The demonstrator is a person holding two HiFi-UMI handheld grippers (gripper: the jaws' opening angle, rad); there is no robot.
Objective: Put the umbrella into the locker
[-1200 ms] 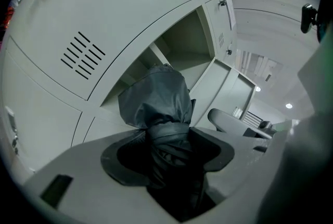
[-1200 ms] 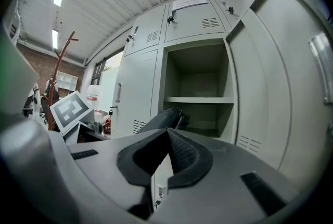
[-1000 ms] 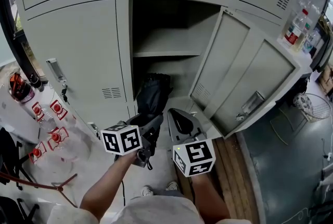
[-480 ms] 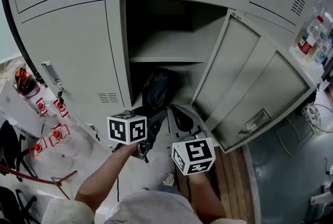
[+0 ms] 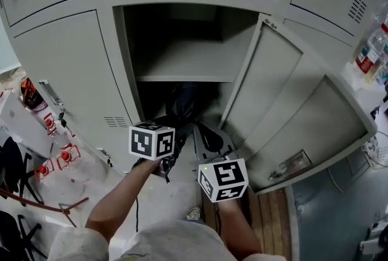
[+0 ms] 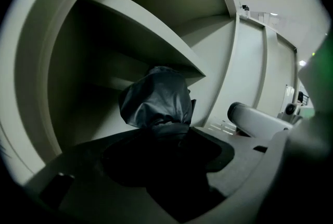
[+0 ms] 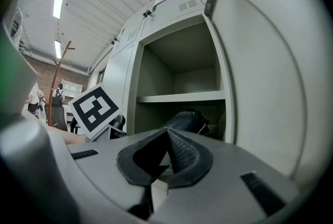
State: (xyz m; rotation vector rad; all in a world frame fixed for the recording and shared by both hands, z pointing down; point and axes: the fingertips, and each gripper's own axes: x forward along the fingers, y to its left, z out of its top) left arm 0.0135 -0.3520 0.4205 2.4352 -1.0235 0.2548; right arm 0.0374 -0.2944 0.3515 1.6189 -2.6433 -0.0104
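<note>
Facing a locker (image 5: 115,59) with its door (image 5: 285,102) swung wide right, leaving the mouth free. Under the shelf (image 5: 182,76), a folded black umbrella (image 6: 156,100) reaching into the lower compartment (near end outside), pinched in the left hand-held gripper (image 6: 161,139), likely for steering. Right hand-held gripper (image 7: 167,152) pressed together, empty, alongside.

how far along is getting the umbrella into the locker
Done: the locker door stands open, and the umbrella has its front end inside the lower compartment, under the shelf. In hand: the left gripper has its jaws shut on the umbrella's near end at the opening. Left: set it fully inside and let go. The right gripper is shut and empty.
</note>
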